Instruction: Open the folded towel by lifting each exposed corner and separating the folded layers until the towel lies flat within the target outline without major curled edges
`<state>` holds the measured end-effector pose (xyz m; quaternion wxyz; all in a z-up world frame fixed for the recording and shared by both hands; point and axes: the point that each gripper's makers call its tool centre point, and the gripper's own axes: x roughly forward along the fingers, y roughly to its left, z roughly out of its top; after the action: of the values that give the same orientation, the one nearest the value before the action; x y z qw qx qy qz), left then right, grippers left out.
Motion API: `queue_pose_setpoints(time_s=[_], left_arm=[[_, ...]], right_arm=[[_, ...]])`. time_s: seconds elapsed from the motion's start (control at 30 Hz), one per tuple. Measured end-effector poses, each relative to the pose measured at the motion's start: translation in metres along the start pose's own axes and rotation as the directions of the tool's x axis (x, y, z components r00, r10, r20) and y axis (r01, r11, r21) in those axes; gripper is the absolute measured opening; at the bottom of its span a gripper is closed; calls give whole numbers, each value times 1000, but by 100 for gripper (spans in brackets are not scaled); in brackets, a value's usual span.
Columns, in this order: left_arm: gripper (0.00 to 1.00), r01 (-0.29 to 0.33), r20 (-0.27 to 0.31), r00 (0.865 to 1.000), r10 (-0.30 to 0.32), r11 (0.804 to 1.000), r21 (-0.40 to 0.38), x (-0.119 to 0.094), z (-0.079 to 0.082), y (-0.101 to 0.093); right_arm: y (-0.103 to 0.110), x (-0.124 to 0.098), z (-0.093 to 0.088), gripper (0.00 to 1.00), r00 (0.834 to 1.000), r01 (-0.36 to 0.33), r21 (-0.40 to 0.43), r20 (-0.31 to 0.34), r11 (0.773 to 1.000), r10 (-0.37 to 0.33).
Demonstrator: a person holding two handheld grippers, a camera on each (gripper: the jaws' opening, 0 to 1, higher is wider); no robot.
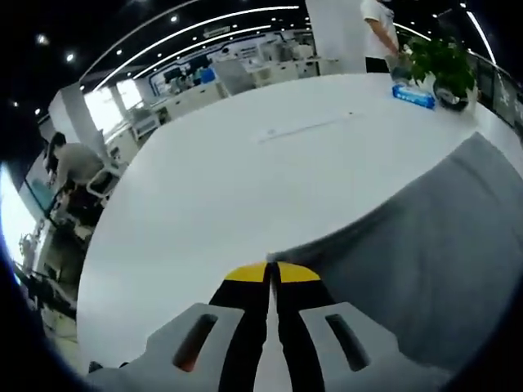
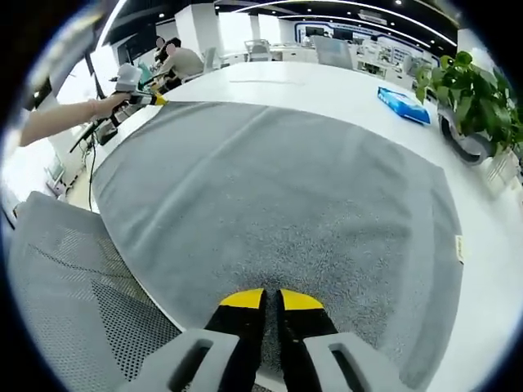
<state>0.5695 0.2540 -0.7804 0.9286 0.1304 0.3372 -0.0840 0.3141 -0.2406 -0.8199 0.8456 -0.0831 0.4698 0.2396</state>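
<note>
Towel (image 2: 270,196) spread on table (image 1: 229,171); left hand-held gripper (image 1: 273,272) pinches its corner, right hand-held gripper (image 2: 270,299) clamps near edge.

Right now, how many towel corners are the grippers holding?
2. The left gripper is shut on one corner of the grey towel; the right gripper is shut on the towel's near edge, its corner hidden.

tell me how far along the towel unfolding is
Mostly done: the grey towel lies spread in one layer on the white table. In hand: the left gripper pinches its far corner, and the right gripper is shut on the near edge. Left: releasing and smoothing; no target outline visible.
</note>
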Motion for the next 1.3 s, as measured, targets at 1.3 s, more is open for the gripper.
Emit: queue_pose_setpoints(time_s=[1.3], left_arm=[[27,272,212,949,-232,944,-186,-108,-24,-149]], right_arm=[[-43,-15,20,19,995,57,5,87,998,-57]])
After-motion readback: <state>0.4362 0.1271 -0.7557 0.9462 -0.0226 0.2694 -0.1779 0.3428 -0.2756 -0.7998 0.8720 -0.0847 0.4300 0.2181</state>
